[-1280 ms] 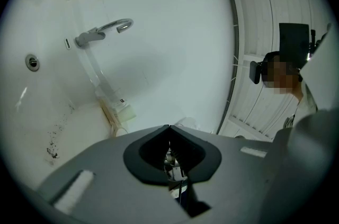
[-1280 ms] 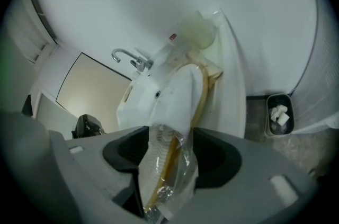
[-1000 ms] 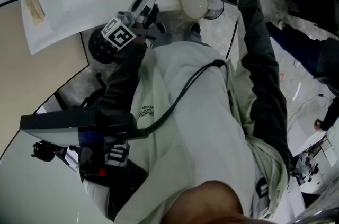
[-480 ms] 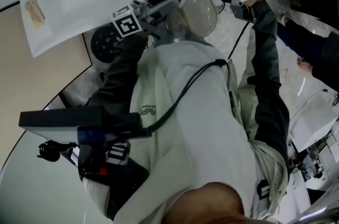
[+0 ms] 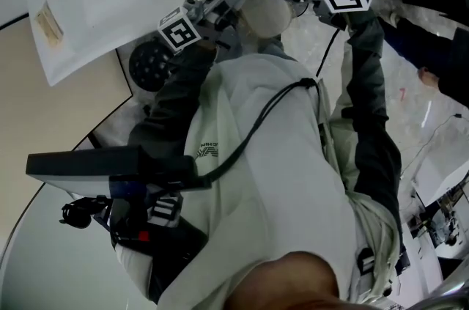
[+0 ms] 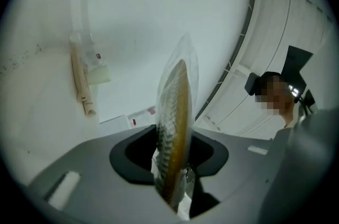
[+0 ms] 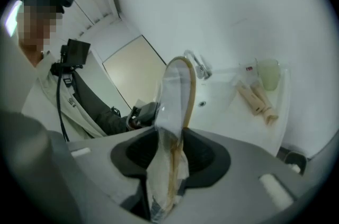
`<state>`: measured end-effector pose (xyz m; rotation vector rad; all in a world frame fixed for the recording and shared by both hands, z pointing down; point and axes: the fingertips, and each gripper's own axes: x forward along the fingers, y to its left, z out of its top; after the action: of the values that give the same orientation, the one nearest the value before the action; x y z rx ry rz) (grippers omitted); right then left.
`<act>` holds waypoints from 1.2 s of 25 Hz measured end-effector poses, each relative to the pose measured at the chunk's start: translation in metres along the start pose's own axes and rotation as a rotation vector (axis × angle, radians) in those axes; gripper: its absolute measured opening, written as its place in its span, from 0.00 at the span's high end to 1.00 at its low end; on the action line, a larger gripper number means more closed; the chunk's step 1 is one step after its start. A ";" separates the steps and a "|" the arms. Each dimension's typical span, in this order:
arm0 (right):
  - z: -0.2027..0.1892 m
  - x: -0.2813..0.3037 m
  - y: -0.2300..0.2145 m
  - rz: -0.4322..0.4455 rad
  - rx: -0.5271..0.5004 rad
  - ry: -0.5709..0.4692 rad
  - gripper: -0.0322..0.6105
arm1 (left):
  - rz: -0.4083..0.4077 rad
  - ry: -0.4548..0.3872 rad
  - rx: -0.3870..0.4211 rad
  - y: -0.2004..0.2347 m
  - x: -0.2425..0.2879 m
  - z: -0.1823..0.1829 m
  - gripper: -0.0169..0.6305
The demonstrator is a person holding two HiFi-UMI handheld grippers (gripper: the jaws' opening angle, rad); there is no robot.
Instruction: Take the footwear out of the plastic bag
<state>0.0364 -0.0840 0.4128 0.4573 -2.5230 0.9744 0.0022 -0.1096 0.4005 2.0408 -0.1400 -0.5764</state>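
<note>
White tabletop (image 5: 88, 1) fills the far side of the head view, and both hand-held tools are raised above it, close to the person's pale jacket. Compared with a second ago, the pale, tan-edged slipper (image 6: 175, 112) has come up off the table and sits higher, nearer the body. It stands edge-on between the jaws of the left gripper (image 6: 170, 164), which have just been closing and now pinch its grey-treaded sole through the film. The right gripper (image 7: 169, 157) has jaws that have just been opening slightly, yet crumpled film of the clear plastic bag (image 7: 156, 183) and the slipper's rim are clamped between them. The bag seems to wrap the slipper all round, though the film is hard to trace. So the fresh left grip probably sets up the pull apart; the extraction itself has not begun.
</note>
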 end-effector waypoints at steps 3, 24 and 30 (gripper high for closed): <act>0.018 -0.017 0.009 0.025 -0.029 -0.179 0.74 | -0.041 -0.104 -0.012 -0.011 -0.001 0.017 0.80; -0.007 -0.092 0.073 -0.367 -0.150 -0.762 0.76 | -0.170 -0.752 -0.134 -0.064 -0.052 0.109 0.80; -0.002 -0.084 0.062 -0.287 -0.077 -0.720 0.76 | -0.187 -0.749 -0.154 -0.072 -0.046 0.106 0.80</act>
<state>0.0834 -0.0258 0.3396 1.2974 -2.9567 0.6722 -0.0960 -0.1410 0.3118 1.6104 -0.3345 -1.4055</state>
